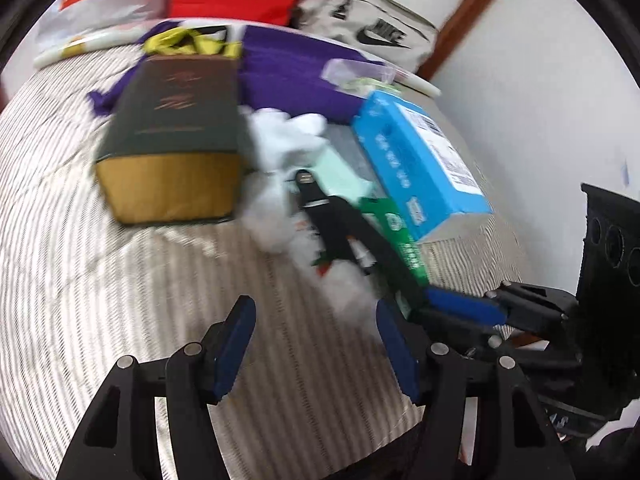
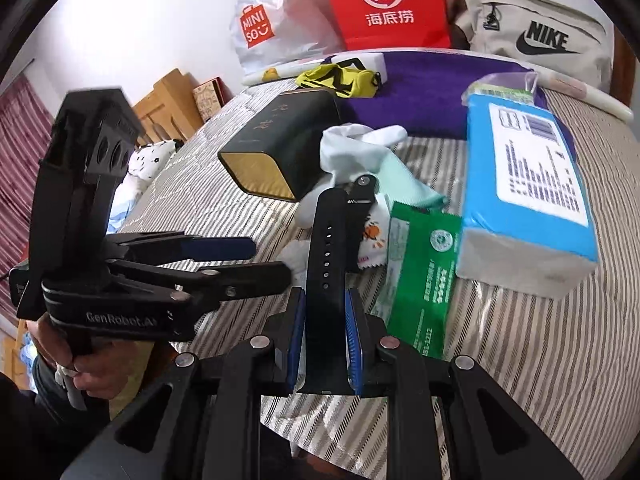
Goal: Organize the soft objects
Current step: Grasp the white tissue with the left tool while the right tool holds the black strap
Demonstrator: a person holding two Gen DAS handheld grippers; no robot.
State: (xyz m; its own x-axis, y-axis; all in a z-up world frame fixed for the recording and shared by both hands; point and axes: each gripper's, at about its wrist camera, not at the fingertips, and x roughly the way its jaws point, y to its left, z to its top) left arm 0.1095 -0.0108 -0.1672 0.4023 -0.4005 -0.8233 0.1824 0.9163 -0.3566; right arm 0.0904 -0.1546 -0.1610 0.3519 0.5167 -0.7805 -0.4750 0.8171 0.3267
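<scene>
My right gripper (image 2: 325, 336) is shut on a black watch strap (image 2: 325, 264), holding it above the striped bed cover (image 2: 500, 340); the strap also shows in the left wrist view (image 1: 340, 224), with the right gripper (image 1: 460, 308) at its end. My left gripper (image 1: 316, 344) is open and empty over the cover, and shows at the left of the right wrist view (image 2: 260, 260). White socks (image 2: 360, 148) and a mint cloth (image 2: 404, 188) lie crumpled under the strap's far end. A purple cloth (image 2: 432, 88) and a yellow-black item (image 2: 340, 76) lie further back.
A dark box with a gold end (image 2: 276, 152) lies left of the socks. A blue tissue pack (image 2: 528, 188) and a green packet (image 2: 420, 272) lie right. A MINISO bag (image 2: 260, 28), red bag (image 2: 384, 4) and Nike bag (image 2: 540, 36) stand against the wall.
</scene>
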